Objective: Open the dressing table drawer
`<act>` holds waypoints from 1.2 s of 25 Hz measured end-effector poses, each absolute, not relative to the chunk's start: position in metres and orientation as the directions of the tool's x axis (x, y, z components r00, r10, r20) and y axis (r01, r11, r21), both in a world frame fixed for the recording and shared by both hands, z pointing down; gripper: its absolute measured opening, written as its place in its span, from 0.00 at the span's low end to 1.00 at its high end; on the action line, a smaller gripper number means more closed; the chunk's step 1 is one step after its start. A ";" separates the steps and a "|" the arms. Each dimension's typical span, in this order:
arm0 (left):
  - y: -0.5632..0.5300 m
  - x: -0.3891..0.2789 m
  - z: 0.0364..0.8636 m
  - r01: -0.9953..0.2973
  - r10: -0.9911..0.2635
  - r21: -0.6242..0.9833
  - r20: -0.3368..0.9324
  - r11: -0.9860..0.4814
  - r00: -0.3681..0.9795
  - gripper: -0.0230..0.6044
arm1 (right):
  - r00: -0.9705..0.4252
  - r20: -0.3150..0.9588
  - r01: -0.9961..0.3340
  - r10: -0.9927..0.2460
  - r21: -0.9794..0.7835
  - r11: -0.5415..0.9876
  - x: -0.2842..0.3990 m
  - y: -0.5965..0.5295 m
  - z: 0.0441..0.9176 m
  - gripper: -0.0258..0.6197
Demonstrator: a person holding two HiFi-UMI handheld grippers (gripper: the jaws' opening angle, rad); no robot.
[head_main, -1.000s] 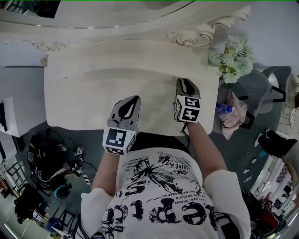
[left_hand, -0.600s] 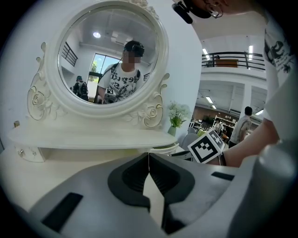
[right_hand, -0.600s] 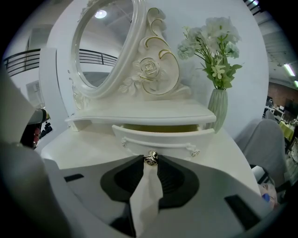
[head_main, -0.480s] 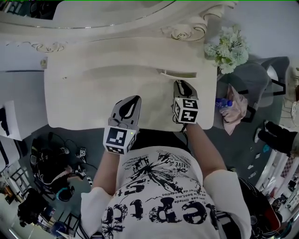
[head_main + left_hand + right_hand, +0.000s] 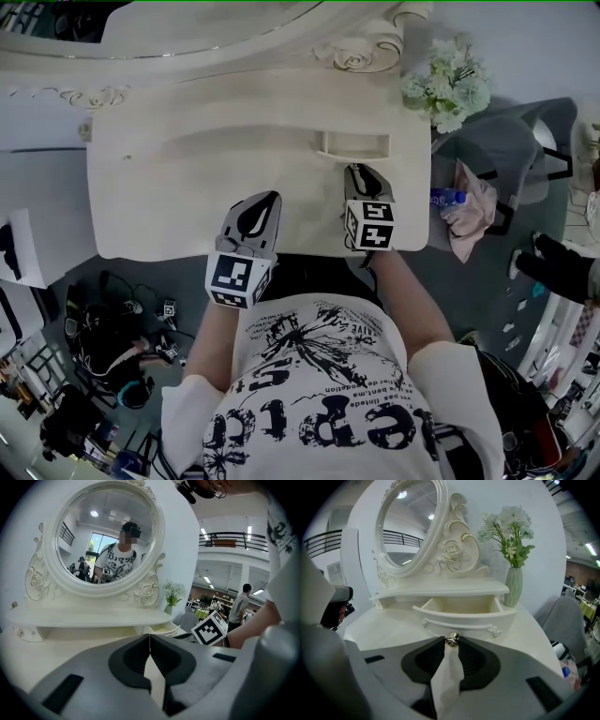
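Note:
The cream dressing table [image 5: 187, 187] has a small drawer [image 5: 354, 145] under its raised shelf, on the right, and it stands pulled out with its empty inside showing. In the right gripper view the drawer [image 5: 464, 609] is straight ahead, and my right gripper [image 5: 452, 642] is shut on its small metal knob [image 5: 452, 639]. From the head view the right gripper [image 5: 359, 171] sits just in front of the drawer. My left gripper [image 5: 267, 199] hovers over the tabletop to the left, shut and empty. In the left gripper view its tips [image 5: 150, 637] meet, with the drawer [image 5: 161, 629] beyond.
An oval mirror [image 5: 105, 536] in a carved frame rises behind the shelf. A vase of white flowers [image 5: 441, 89] stands at the table's right rear corner. A grey chair [image 5: 506, 178] with a pink cloth [image 5: 469, 216] sits right of the table. Cables and gear [image 5: 103, 328] lie on the floor at left.
The drawer has slid out from under the shelf, toward the person. My right gripper has drawn back with the knob. The left gripper has stayed where it was.

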State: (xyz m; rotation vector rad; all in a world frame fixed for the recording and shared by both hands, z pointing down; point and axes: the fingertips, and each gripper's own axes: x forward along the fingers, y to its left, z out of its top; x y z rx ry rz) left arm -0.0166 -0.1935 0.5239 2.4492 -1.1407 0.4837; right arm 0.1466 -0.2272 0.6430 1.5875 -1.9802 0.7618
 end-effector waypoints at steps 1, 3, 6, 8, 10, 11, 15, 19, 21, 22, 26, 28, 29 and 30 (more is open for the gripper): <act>-0.192 -0.016 0.524 -0.780 -0.643 0.204 0.464 -0.592 0.609 0.07 | -0.207 0.677 -0.978 -0.707 -0.122 0.169 0.146 -0.225 0.643 0.20; -0.189 -0.016 0.524 -0.778 -0.639 0.210 0.466 -0.592 0.612 0.07 | -0.207 0.676 -0.978 -0.707 -0.122 0.169 0.146 -0.222 0.643 0.20; -0.186 -0.017 0.524 -0.778 -0.636 0.242 0.462 -0.580 0.618 0.07 | -0.203 0.672 -0.979 -0.712 -0.119 0.167 0.147 -0.222 0.642 0.20; -0.185 -0.019 0.524 -0.781 -0.639 0.254 0.460 -0.571 0.617 0.07 | -0.197 0.672 -0.980 -0.714 -0.113 0.165 0.147 -0.222 0.643 0.20; -0.185 -0.021 0.524 -0.783 -0.641 0.253 0.460 -0.569 0.615 0.07 | -0.196 0.679 -0.980 -0.707 -0.108 0.167 0.145 -0.221 0.644 0.20; -0.186 -0.022 0.524 -0.783 -0.641 0.251 0.461 -0.569 0.614 0.07 | -0.192 0.686 -0.980 -0.701 -0.102 0.169 0.145 -0.220 0.644 0.21; -0.188 -0.024 0.516 -0.782 -0.645 0.241 0.454 -0.575 0.615 0.07 | -0.160 0.696 -0.983 -0.700 -0.052 0.174 0.147 -0.211 0.628 0.21; -0.199 -0.023 0.500 -0.778 -0.661 0.220 0.422 -0.589 0.620 0.07 | -0.172 0.630 -0.980 -0.757 -0.031 0.197 0.145 -0.215 0.591 0.16; -0.204 -0.022 0.490 -0.776 -0.669 0.208 0.406 -0.596 0.622 0.07 | -0.187 0.583 -0.977 -0.791 -0.027 0.212 0.144 -0.219 0.570 0.10; -0.206 -0.021 0.485 -0.776 -0.674 0.201 0.398 -0.598 0.623 0.07 | -0.195 0.565 -0.975 -0.801 -0.026 0.219 0.144 -0.219 0.562 0.09; -0.211 -0.022 0.459 -0.777 -0.695 0.172 0.362 -0.606 0.622 0.07 | -0.233 0.513 -0.970 -0.826 -0.060 0.236 0.141 -0.219 0.528 0.08; -0.216 -0.021 0.445 -0.776 -0.706 0.149 0.338 -0.613 0.622 0.07 | -0.258 0.480 -0.965 -0.838 -0.091 0.245 0.139 -0.220 0.509 0.08; -0.219 -0.021 0.438 -0.776 -0.713 0.135 0.324 -0.616 0.622 0.07 | -0.269 0.458 -0.963 -0.847 -0.101 0.251 0.138 -0.221 0.499 0.08; -0.223 -0.021 0.431 -0.776 -0.719 0.122 0.309 -0.618 0.622 0.07 | -0.278 0.433 -0.960 -0.857 -0.104 0.259 0.137 -0.222 0.488 0.08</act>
